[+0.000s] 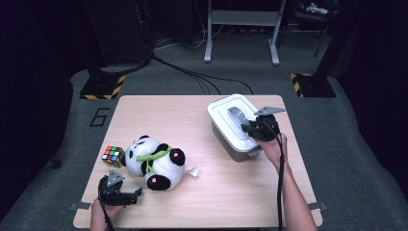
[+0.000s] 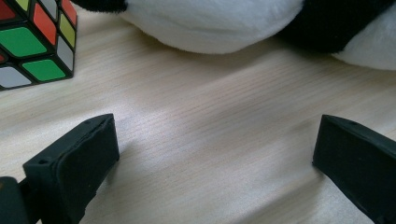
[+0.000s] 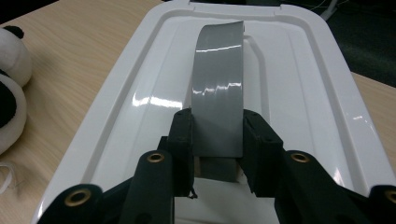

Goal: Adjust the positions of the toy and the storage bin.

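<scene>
Lid handle [image 3: 218, 88], a grey arched strap on top of the white lid [image 1: 226, 120] of a bin [image 1: 230, 144], sits at the right rear of the wooden table [image 1: 231, 187]; my right gripper [image 3: 217, 140] has its two jaws closed against the near end of this strap, one on each side. High view: my right hand [image 1: 272, 147] reaches in from the near right edge. My left gripper [image 2: 212, 154] rests low over bare tabletop at the near left, its jaws spread wide apart with nothing between them. Just beyond it lies a plush panda [image 1: 156, 162] on its side, and a colour cube [image 1: 113, 156] stands beside the panda's head, near the left edge.
</scene>
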Motion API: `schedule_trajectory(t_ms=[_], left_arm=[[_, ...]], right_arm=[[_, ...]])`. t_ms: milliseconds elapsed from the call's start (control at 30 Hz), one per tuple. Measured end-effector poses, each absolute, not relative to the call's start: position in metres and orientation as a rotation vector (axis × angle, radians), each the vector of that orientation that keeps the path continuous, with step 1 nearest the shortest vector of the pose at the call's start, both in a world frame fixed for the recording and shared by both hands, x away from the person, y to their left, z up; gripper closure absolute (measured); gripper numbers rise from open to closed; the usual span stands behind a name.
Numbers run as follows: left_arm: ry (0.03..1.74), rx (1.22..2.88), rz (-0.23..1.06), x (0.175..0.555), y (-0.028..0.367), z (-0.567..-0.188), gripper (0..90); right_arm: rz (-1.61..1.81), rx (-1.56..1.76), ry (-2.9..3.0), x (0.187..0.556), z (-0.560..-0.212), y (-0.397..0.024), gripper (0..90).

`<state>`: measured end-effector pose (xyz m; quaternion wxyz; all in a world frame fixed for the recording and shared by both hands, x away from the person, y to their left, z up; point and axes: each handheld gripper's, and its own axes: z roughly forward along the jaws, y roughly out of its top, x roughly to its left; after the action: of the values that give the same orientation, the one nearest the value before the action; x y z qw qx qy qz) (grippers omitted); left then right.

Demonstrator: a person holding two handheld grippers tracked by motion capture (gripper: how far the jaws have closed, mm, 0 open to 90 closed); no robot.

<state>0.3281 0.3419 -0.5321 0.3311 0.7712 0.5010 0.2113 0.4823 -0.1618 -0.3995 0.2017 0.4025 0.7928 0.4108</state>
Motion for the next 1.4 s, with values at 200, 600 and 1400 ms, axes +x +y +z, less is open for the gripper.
schedule_trajectory(t_ms=[200,600,1400], left_arm=[[1.31,2.016,0.553,0.328,0.342,-0.532,0.1],[1.31,2.016,0.552,0.328,0.342,-0.532,0.1],[1.31,2.016,0.552,0.328,0.342,-0.532,0.1]], right_arm=[[1.167,1.106,2.234,0.479,-0.4,-0.154,67.1],[1.194,1.064,2.275,0.471,-0.4,-0.14,67.1],[1.233,1.04,2.339,0.449,-0.4,-0.098,67.1]])
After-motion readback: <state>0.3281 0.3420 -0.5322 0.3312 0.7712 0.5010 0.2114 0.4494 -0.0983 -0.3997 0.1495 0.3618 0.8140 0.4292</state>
